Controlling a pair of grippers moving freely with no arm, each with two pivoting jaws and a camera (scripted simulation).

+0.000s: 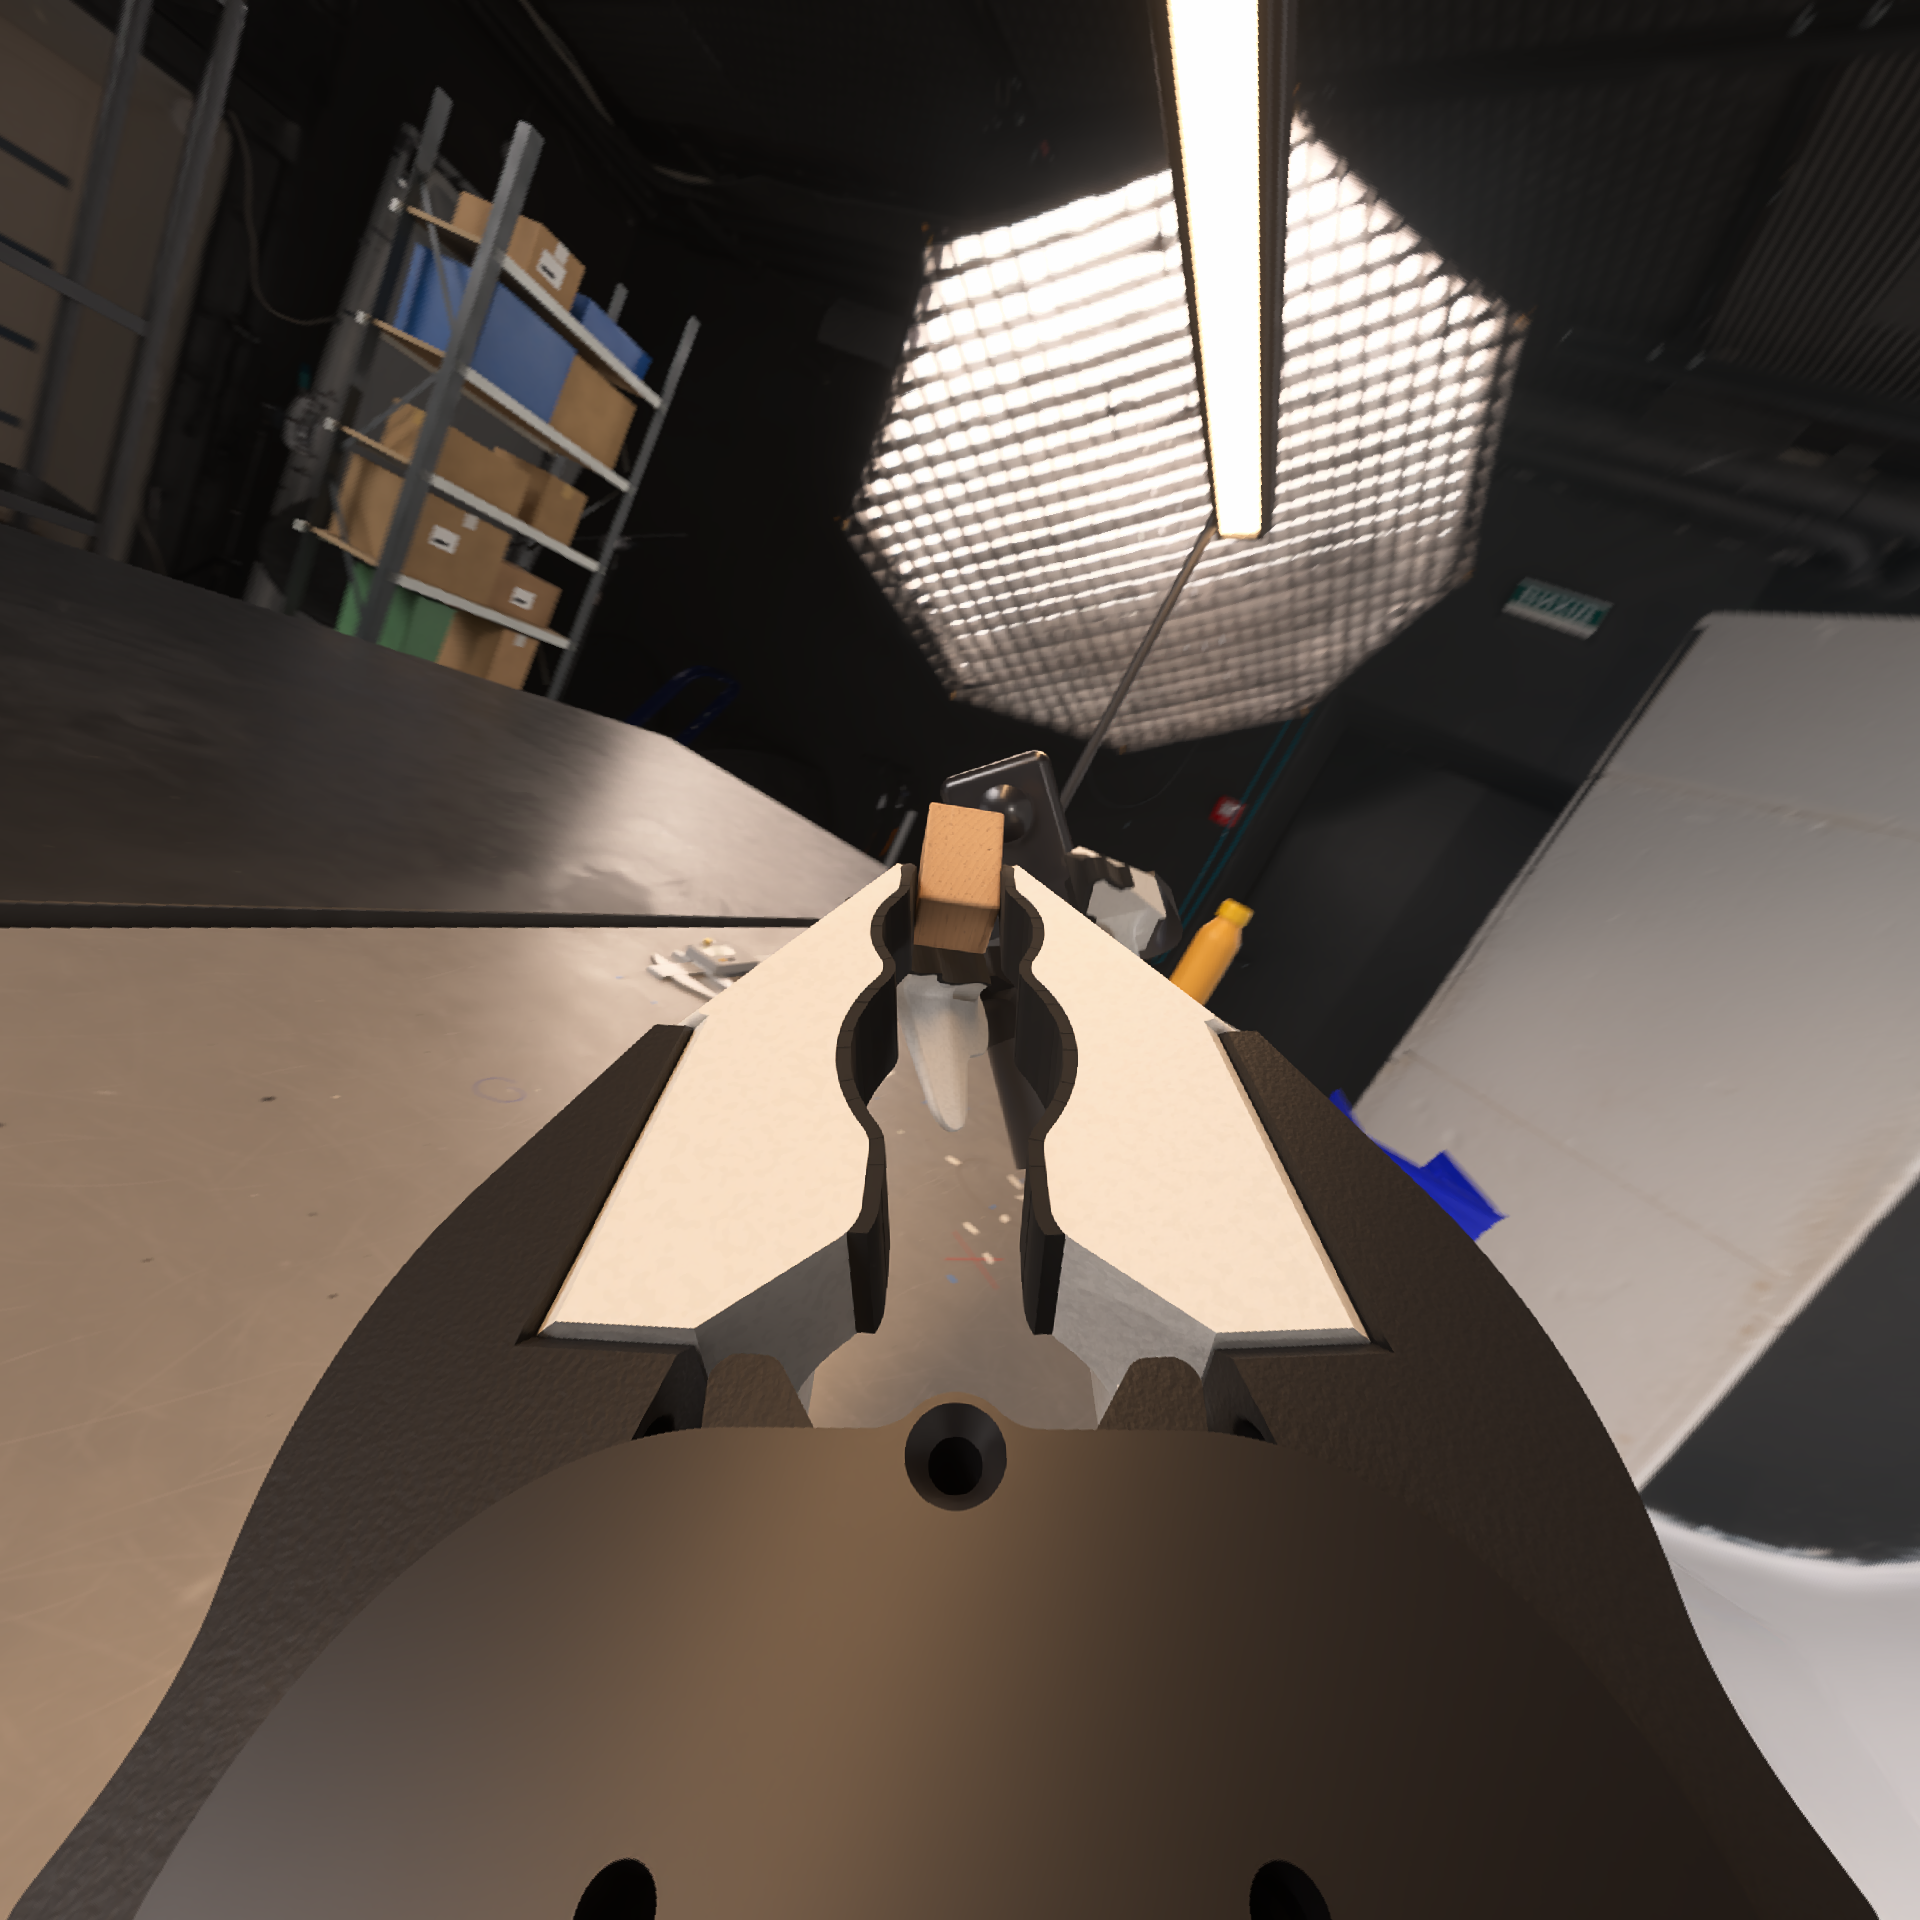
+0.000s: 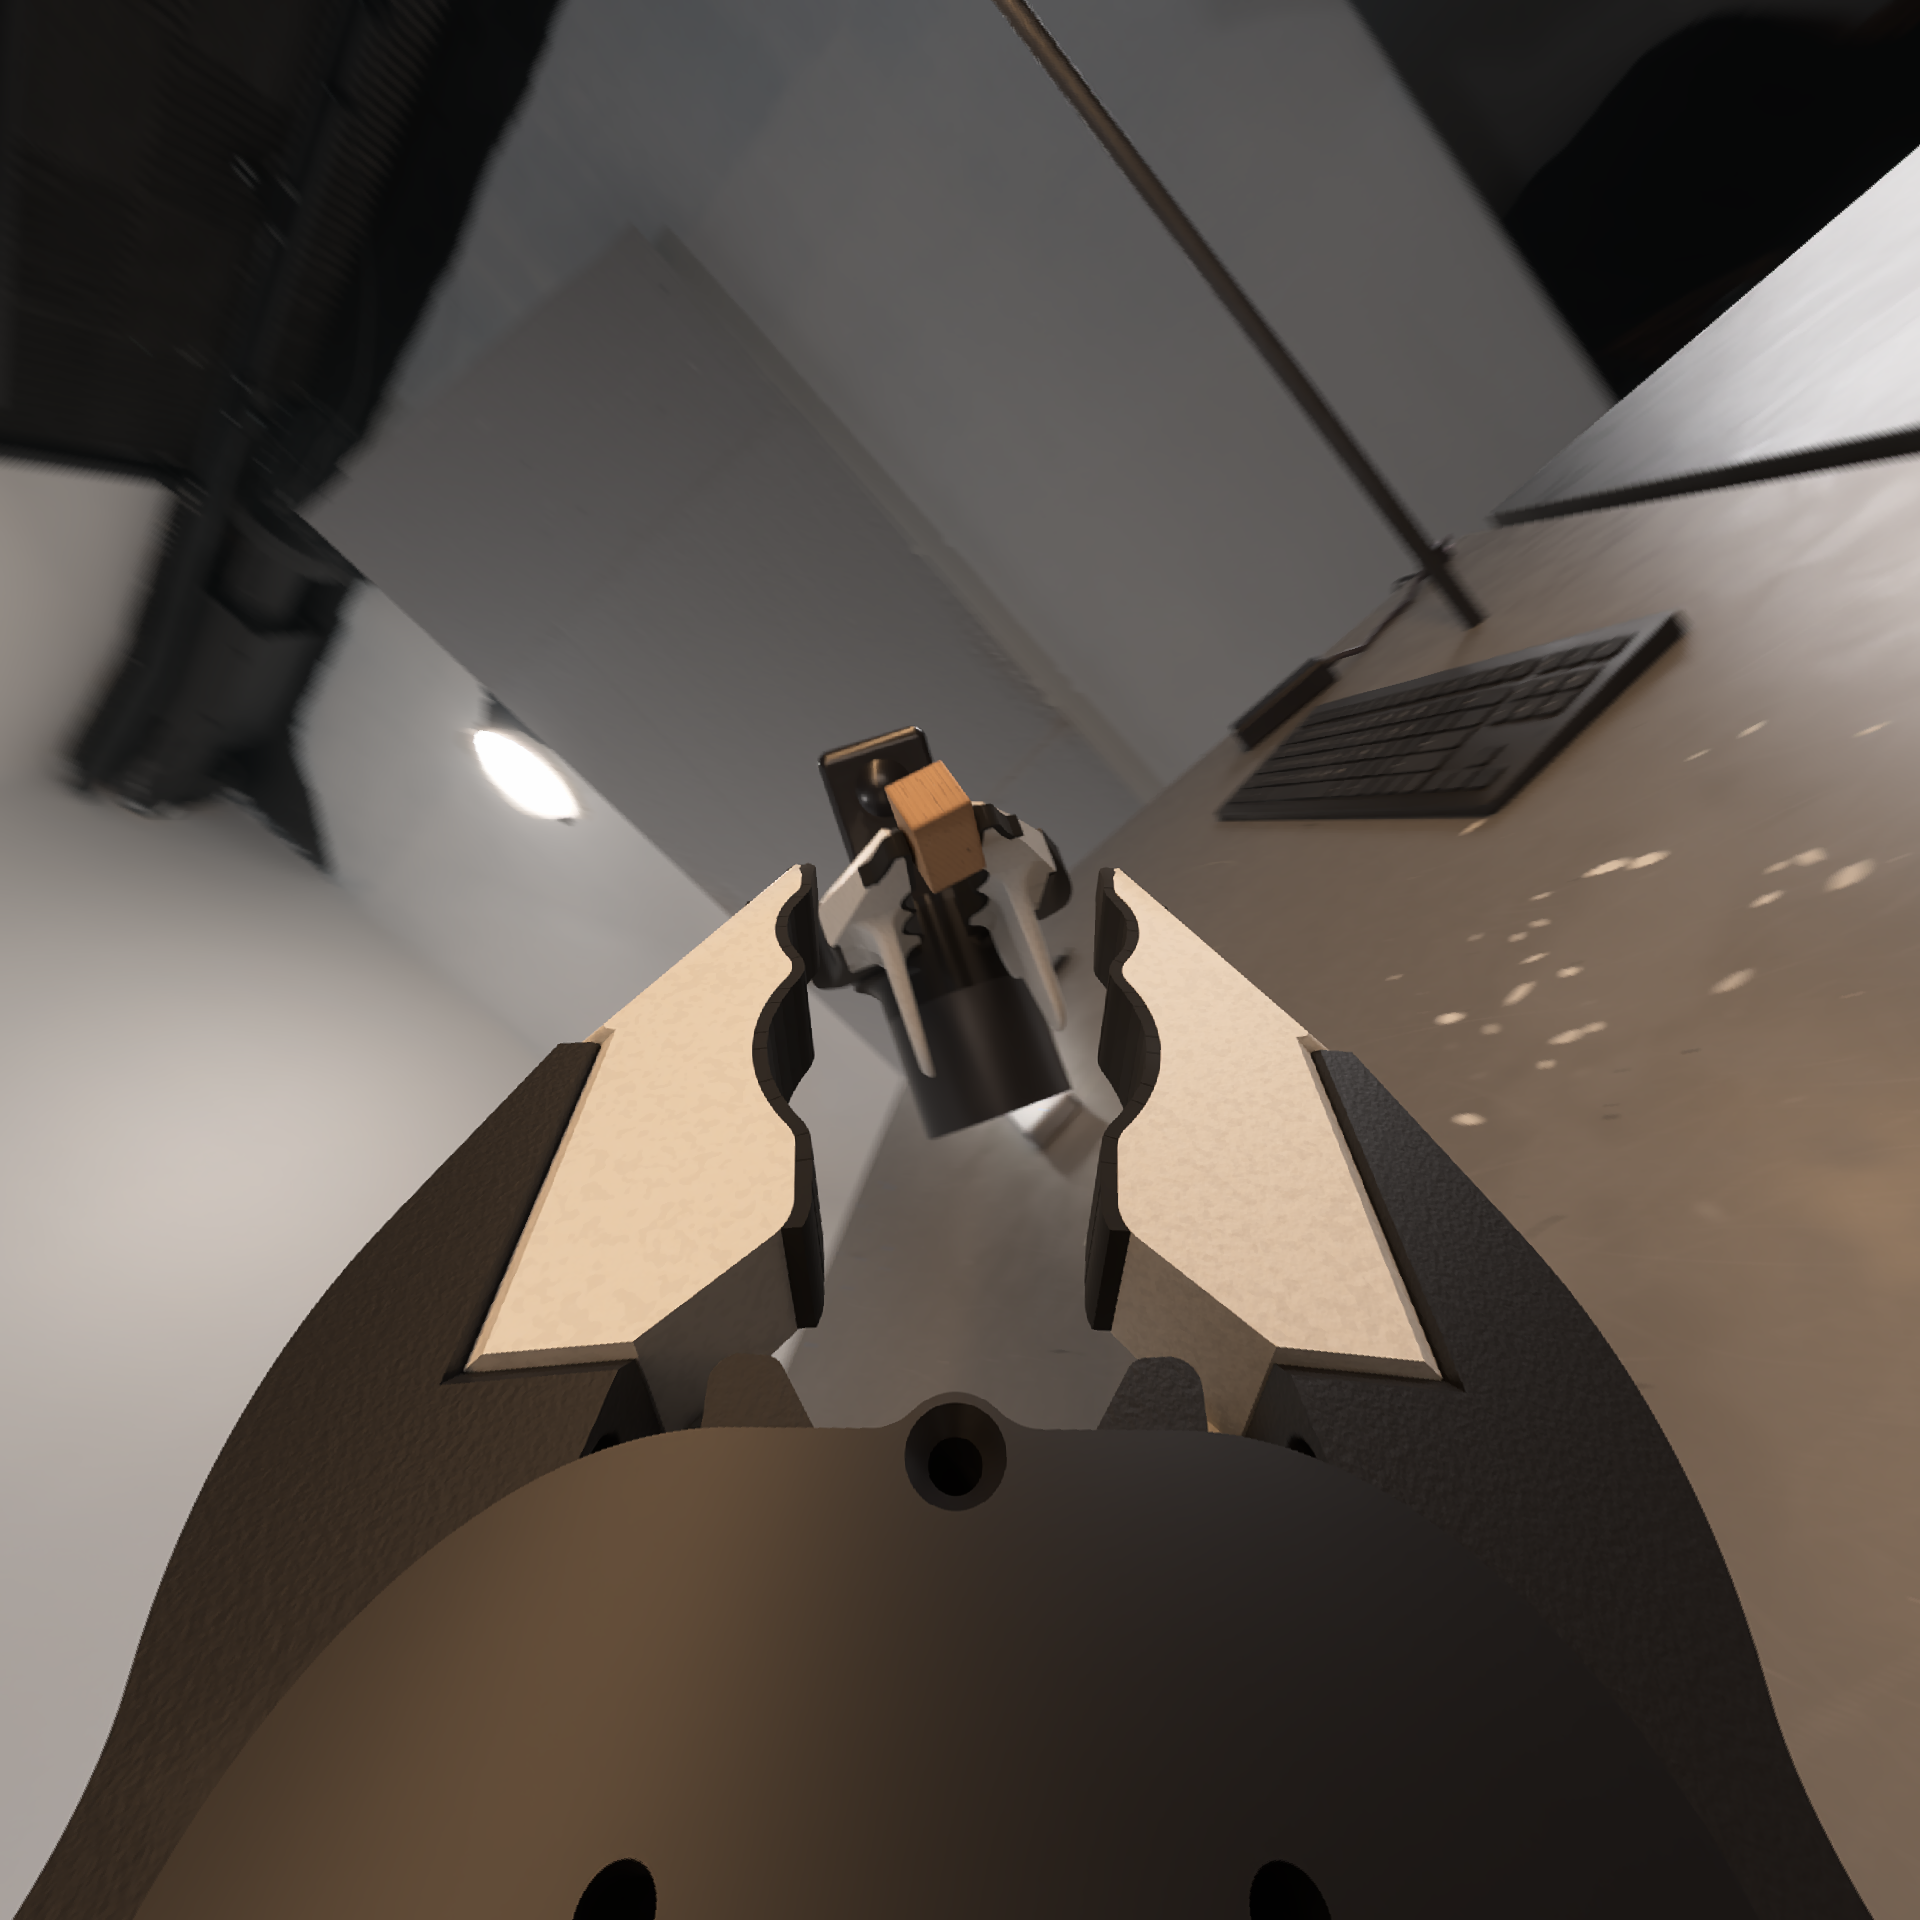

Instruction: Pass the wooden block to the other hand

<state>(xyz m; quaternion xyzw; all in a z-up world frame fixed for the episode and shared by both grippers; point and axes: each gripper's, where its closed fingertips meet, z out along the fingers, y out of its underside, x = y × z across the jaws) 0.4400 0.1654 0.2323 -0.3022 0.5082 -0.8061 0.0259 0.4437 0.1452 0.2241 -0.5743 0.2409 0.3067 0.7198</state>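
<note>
Left wrist view: left hand-held gripper (image 1: pixel 958 896) pinched the wooden block (image 1: pixel 958 881) at its fingertips.
Right hand-held gripper (image 2: pixel 954 899) stood spread wide, empty, facing it.

My own left gripper (image 1: pixel 958 894) covers the lower sides of the wooden block (image 1: pixel 958 878), so I cannot see how far the tips reach along it. Behind the block, my right gripper (image 1: pixel 1039 883) is mostly hidden; only a dark plate and pale pieces show. The yellow bottle (image 1: pixel 1210 951) is cut off below by my finger. In the right wrist view, the dark ceiling structure (image 2: pixel 208 582) is blurred, and the keyboard (image 2: pixel 1455 732) keys are too small to tell.
</note>
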